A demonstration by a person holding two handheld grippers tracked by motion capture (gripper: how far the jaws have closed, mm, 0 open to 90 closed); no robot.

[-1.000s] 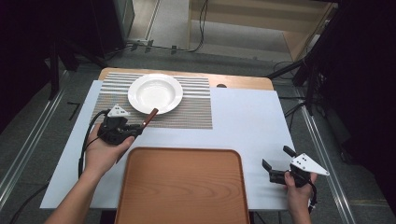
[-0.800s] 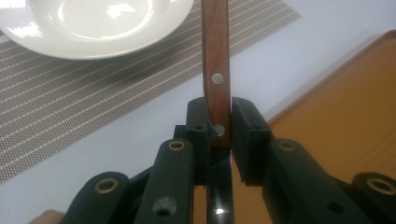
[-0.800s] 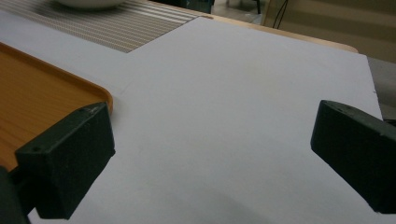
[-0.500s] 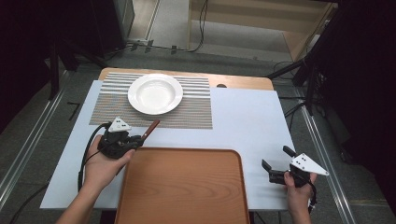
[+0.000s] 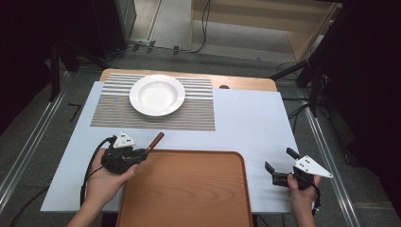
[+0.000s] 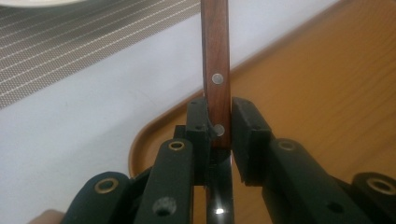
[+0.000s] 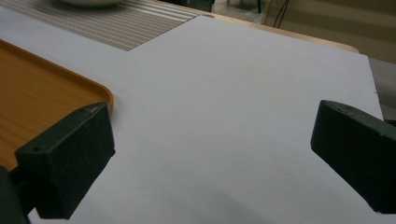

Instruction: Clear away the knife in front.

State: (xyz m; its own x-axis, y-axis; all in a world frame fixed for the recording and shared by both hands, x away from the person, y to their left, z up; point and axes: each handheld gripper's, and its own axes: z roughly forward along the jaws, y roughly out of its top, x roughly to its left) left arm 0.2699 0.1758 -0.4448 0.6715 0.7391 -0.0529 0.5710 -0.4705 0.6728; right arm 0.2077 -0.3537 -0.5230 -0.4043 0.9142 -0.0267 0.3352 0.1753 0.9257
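Cutlery with a riveted wooden handle point(image 6: 216, 70), likely a knife, sits clamped between the left gripper point(image 5: 126, 156) fingers at the tray's point(image 5: 189, 198) upper-left corner, lower left of the frame. Pick-up looks done; setting it on the tray seems left. The right gripper point(image 5: 283, 171) fingers stand apart over bare counter point(image 5: 250, 123), lower right. The plate point(image 5: 157, 95) rests on the placemat point(image 5: 194, 113).

Bright table, dark surroundings; soft close-ups.
In the high view, overhead light falls evenly on the table point(image 5: 246, 118), while the room darkens from 9 to 3 o'clock. The plate point(image 5: 157, 94) glares white. In the left gripper view a glint shows at 6 o'clock; the near jaws in both gripper views are blurred.
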